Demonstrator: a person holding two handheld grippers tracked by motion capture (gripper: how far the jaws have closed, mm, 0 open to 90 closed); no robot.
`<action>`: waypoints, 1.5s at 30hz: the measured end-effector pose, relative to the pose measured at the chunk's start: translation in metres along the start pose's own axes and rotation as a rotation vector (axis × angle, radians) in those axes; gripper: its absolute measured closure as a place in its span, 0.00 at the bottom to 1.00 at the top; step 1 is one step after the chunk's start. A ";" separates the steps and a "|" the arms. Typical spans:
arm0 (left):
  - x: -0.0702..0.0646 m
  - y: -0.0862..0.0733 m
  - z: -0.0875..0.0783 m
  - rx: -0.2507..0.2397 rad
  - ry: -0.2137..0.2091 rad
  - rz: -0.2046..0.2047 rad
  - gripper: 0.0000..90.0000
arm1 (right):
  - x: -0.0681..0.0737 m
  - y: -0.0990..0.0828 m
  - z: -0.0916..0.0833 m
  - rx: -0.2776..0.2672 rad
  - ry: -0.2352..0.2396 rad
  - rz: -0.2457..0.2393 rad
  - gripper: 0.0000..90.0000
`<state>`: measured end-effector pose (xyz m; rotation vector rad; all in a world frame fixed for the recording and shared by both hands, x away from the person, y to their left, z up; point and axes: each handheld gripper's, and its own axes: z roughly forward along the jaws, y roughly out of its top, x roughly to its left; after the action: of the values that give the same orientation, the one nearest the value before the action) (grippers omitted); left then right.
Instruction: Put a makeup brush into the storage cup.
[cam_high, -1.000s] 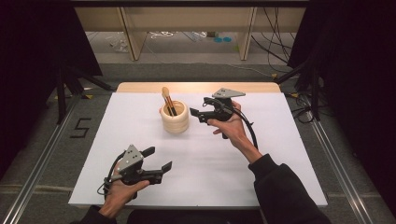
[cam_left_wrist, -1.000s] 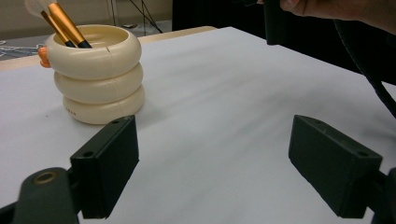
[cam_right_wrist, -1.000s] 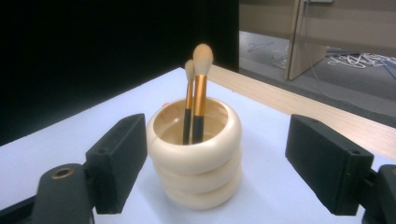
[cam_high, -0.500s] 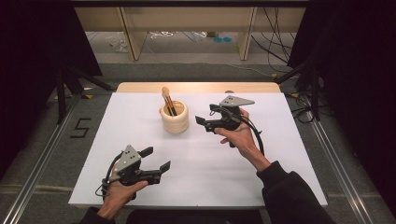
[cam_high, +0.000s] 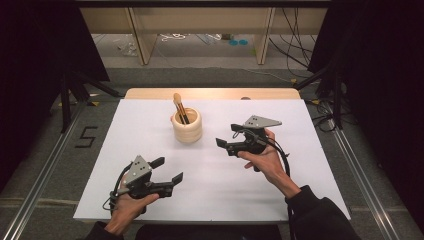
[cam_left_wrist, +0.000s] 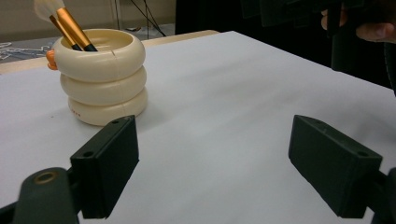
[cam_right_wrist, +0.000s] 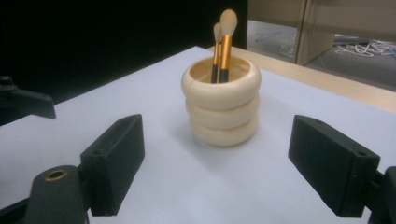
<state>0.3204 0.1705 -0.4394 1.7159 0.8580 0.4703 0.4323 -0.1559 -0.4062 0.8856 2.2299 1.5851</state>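
— Tongs first: my right gripper (cam_high: 226, 136) is spread wide, nothing between the jaws, hovering just right of the ringed cream holder (cam_high: 187, 126). My left gripper (cam_high: 167, 170) is also spread and empty, low at the near edge of the white table (cam_high: 300, 150), well apart from the holder.

— And the brushes?

— Two makeup brushes (cam_right_wrist: 223, 44), gold ferrules, standing bristles-up inside the holder (cam_right_wrist: 221, 101), leaning toward its far-left rim as the high view has it. The holder sits at table centre, toward the far side.

— Which step, by your reckoning?

— Brushes look stowed; I read this as the right hand clear of the holder with nothing left to pinch. If another move is wanted, it calls for lifting over the rim and closing on a single handle without tipping the holder.

— Changes since a second ago?

— Right gripper has drawn back from the holder, toward me and rightward. Left gripper barely shifted. Holder and brushes unmoved.
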 end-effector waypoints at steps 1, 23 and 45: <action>0.000 0.000 0.000 0.000 0.002 -0.004 0.18 | 0.001 -0.002 -0.001 -0.004 0.005 0.006 0.21; -0.003 -0.001 0.001 0.002 -0.001 -0.017 0.18 | 0.019 -0.030 -0.025 0.010 0.025 0.025 0.18; -0.006 0.000 0.001 -0.003 -0.007 -0.004 0.18 | 0.025 -0.051 -0.054 0.006 -0.017 0.035 0.18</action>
<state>0.3168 0.1655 -0.4391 1.7121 0.8550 0.4622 0.3674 -0.1926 -0.4296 0.9415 2.2205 1.5811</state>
